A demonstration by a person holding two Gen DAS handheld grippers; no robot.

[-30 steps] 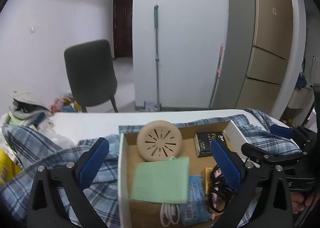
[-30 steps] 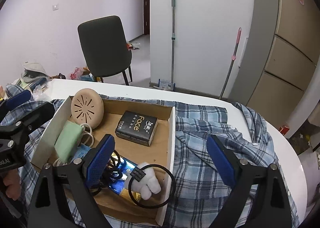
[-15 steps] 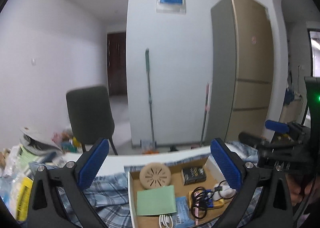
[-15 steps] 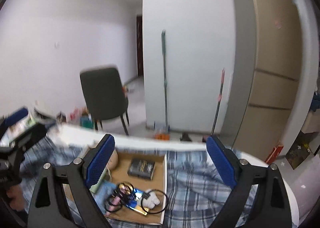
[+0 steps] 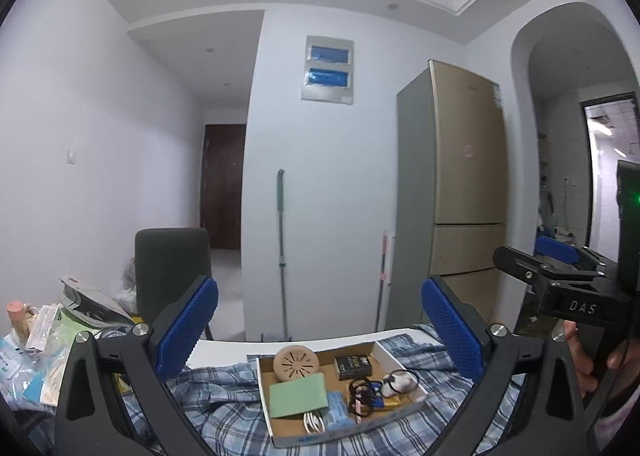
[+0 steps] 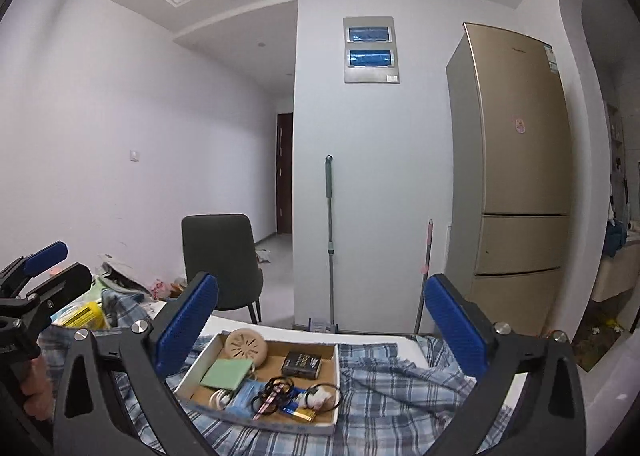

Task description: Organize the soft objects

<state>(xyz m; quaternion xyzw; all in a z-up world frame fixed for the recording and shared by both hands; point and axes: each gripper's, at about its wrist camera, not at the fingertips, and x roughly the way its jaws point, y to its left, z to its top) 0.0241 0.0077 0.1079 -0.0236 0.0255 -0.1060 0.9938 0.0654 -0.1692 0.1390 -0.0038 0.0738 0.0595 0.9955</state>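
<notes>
A blue plaid shirt (image 5: 224, 396) (image 6: 400, 388) lies spread over a white table (image 5: 224, 350). On the shirt rests a shallow cardboard tray (image 5: 340, 436) (image 6: 280, 422). It holds a round beige disc (image 5: 297, 364), a green pouch (image 5: 298, 394), a black box (image 5: 354, 366), a small white plush (image 5: 396, 378), hair ties and cables. My left gripper (image 5: 318, 290) hangs open well above and short of the tray, nothing between its fingers. My right gripper (image 6: 320, 286) hovers beside it, jaws opening and empty. Each gripper shows in the other's view: right gripper (image 5: 556, 256), left gripper (image 6: 44, 260).
Packets and papers (image 5: 48, 336) pile up at the table's left end, with a yellow pack (image 6: 82, 316) among them. Behind the table stand a dark chair (image 5: 172, 268), a green mop (image 5: 282, 256), a pink-handled tool (image 6: 424, 268) and a tall gold fridge (image 5: 460, 196).
Both grippers have risen and drawn back from the tray, tipping up toward level. The tray and shirt now sit small and low in both views. Nothing was taken hold of.
</notes>
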